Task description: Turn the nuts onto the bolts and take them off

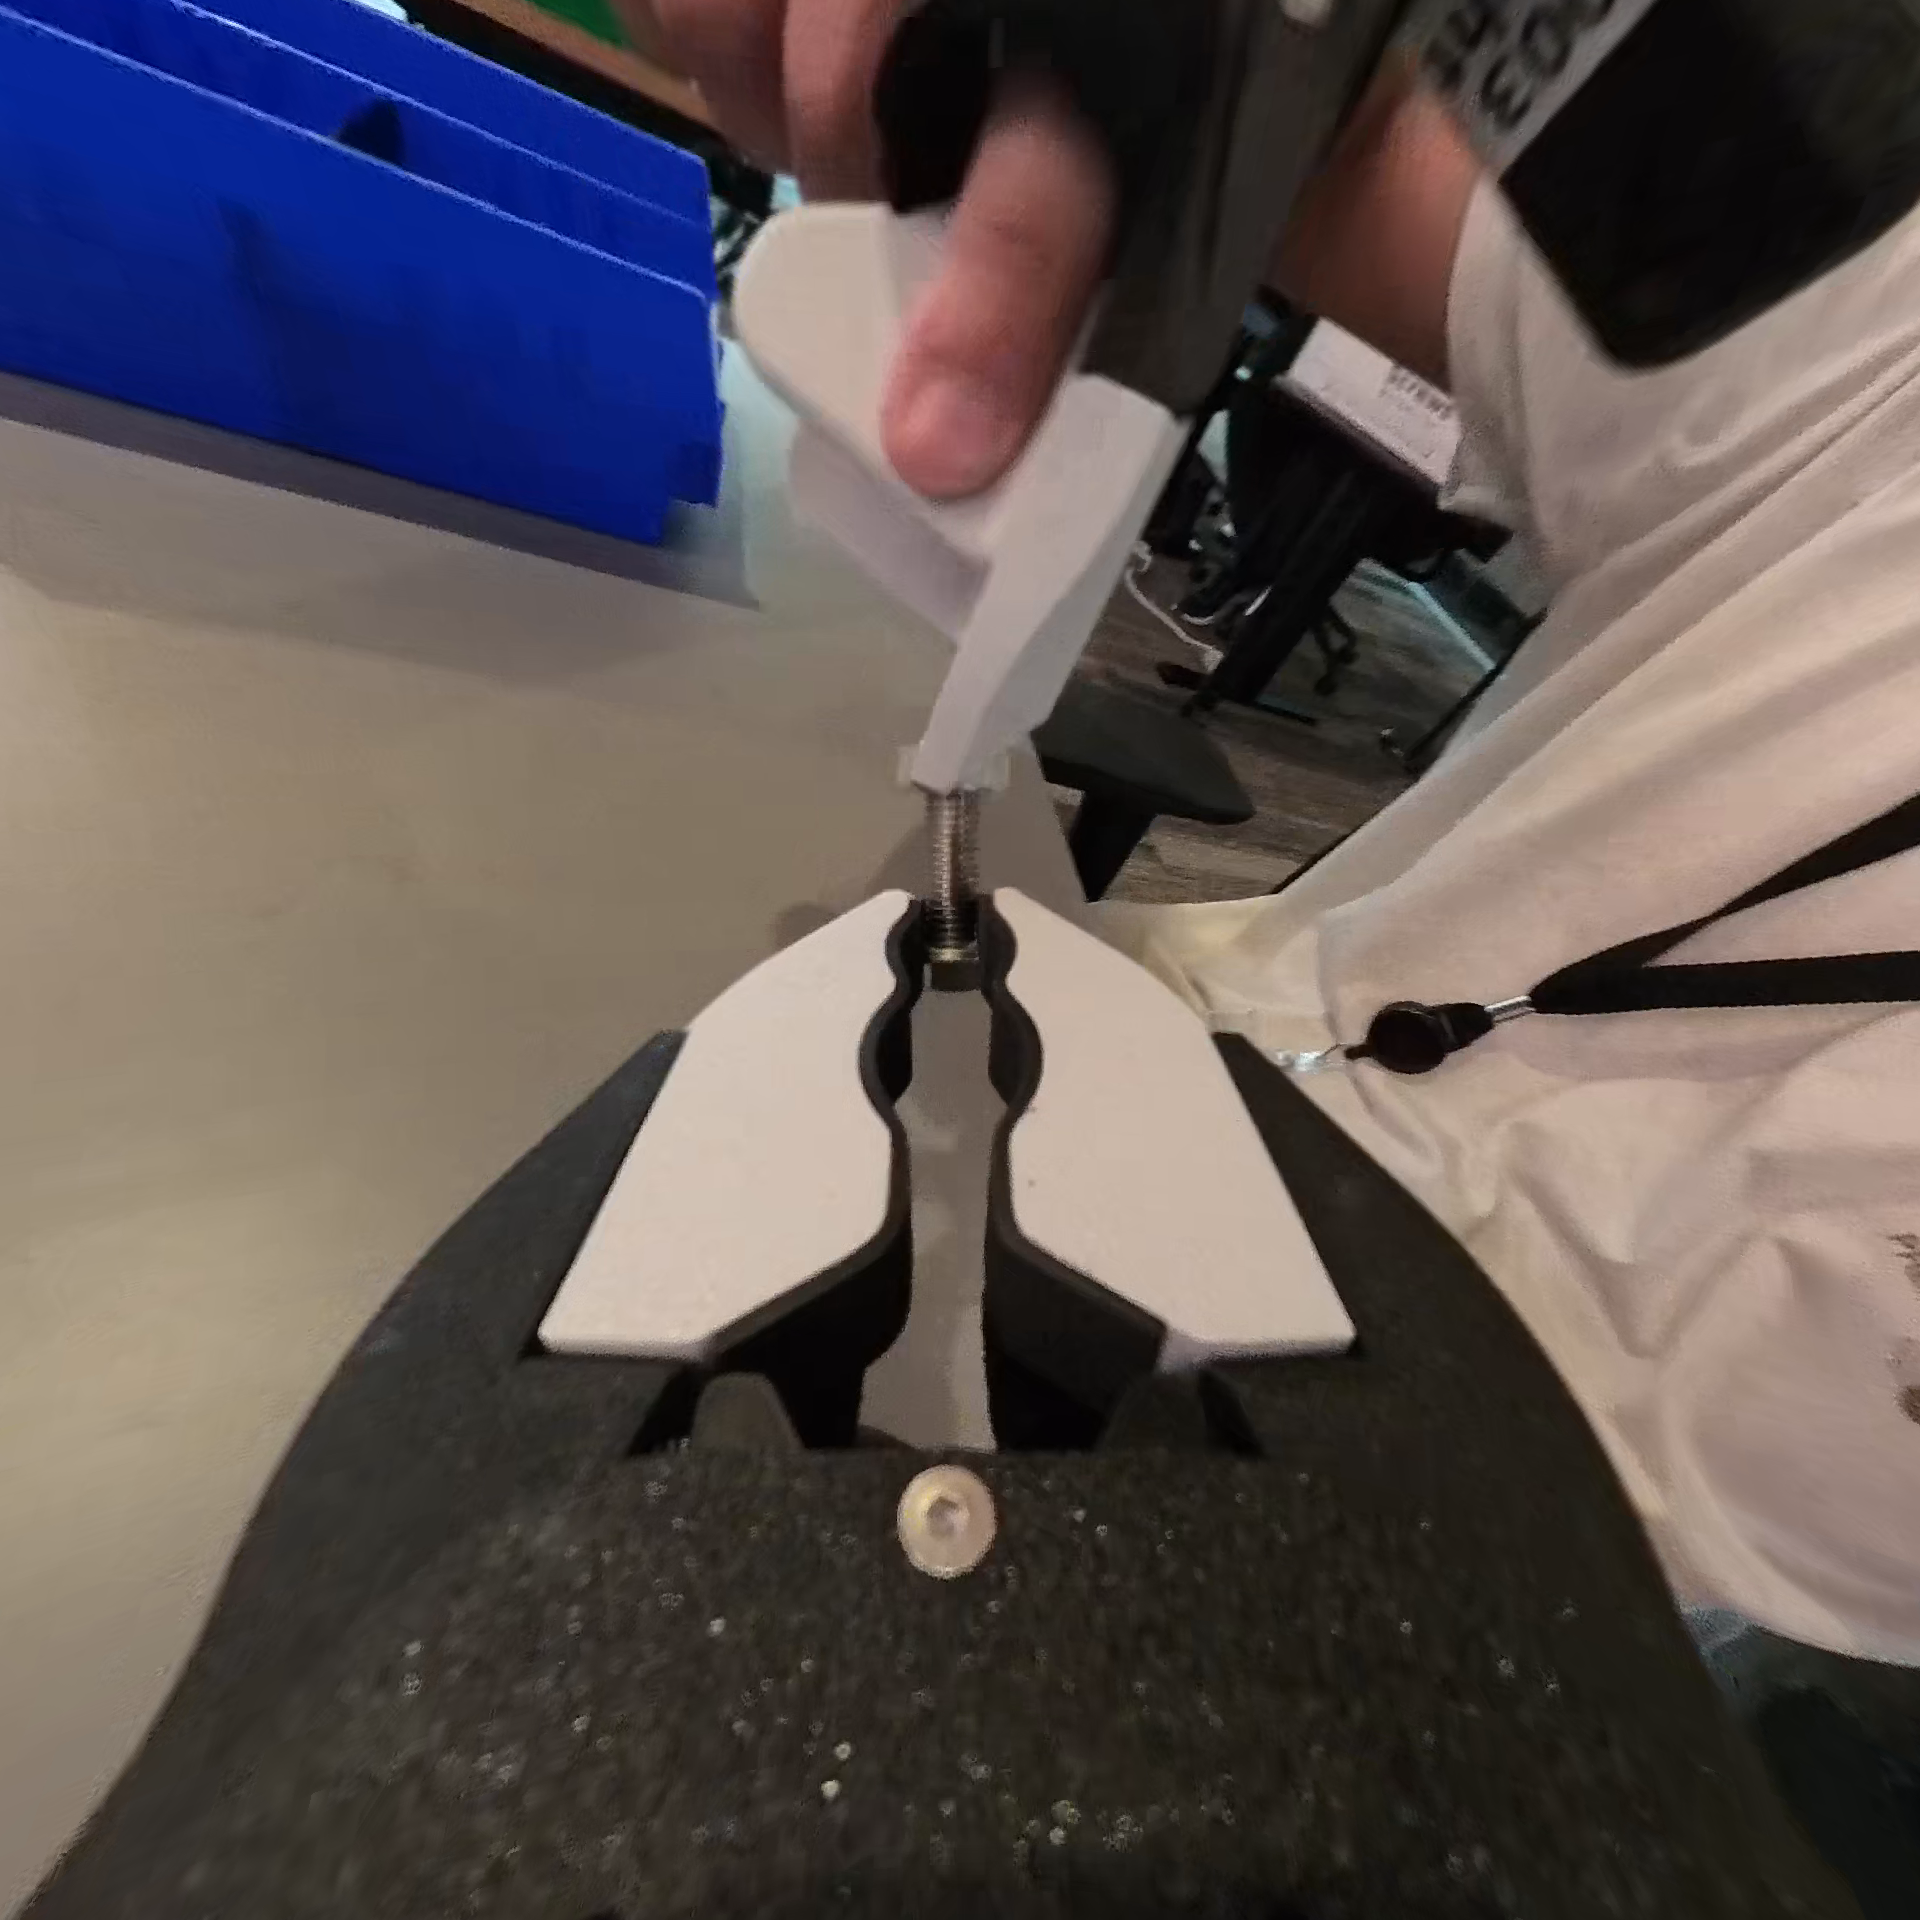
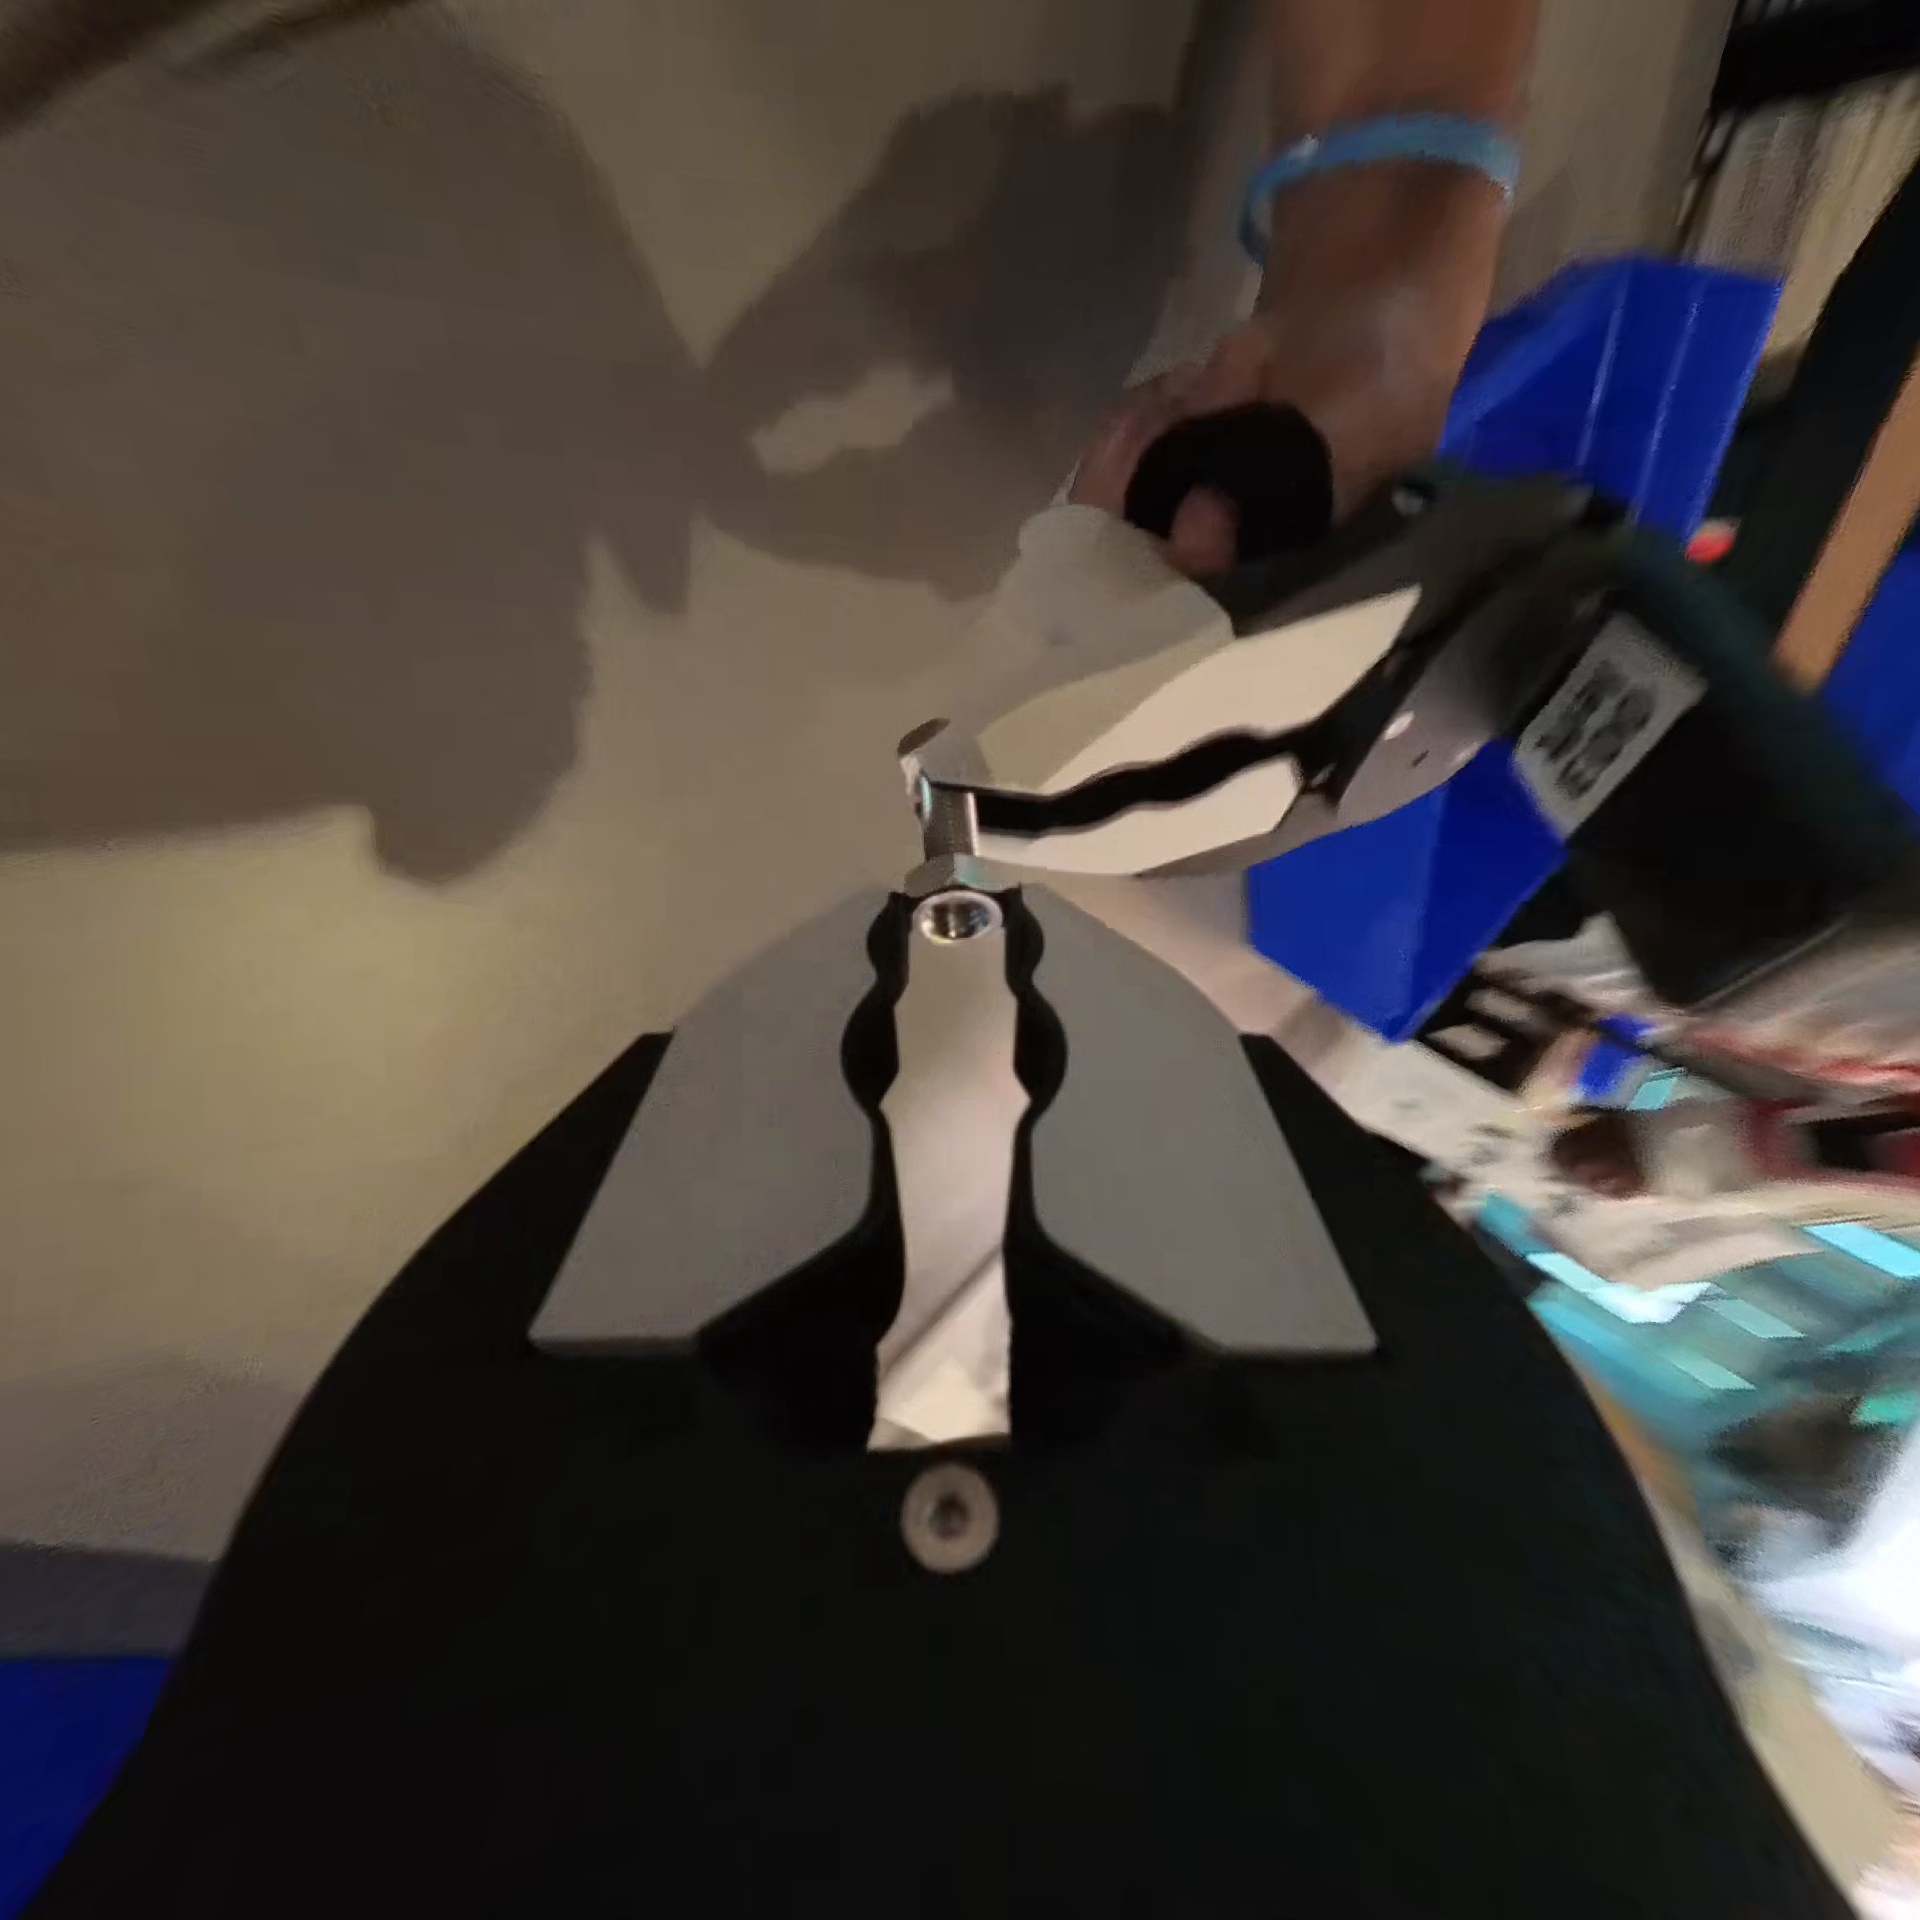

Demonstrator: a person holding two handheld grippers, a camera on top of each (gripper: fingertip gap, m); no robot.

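In the left wrist view, the left gripper (image 1: 951, 940) was closed on the head end of a bolt (image 1: 943, 862), whose threaded shank stood out past the white fingertips (image 1: 852, 935). The right gripper (image 1: 951, 774) came down from above, held by a hand (image 1: 935, 260), and its tips met the far end of the shank; whatever they pinched there was too small to make out. Both tools hung above the pale counter (image 1: 312, 831), close to the edge nearest the person, with blue bins (image 1: 364, 291) lined up farther back on it. A white shirt (image 1: 1610, 831) with a black lanyard (image 1: 1662, 987) filled the right side. In the right wrist view, the right gripper (image 2: 956, 920) was clamped on a nut (image 2: 956, 920), its threaded bore facing the camera. Just beyond it sat the bolt (image 2: 951, 821), crosswise in the closed tips of the left gripper (image 2: 961, 821), which reached in from the right. A hand (image 2: 1351, 343) wearing a blue wristband (image 2: 1382, 156) held that tool, with a blue bin (image 2: 1507, 623) behind it. Motion blur left it unclear whether nut and bolt touched.
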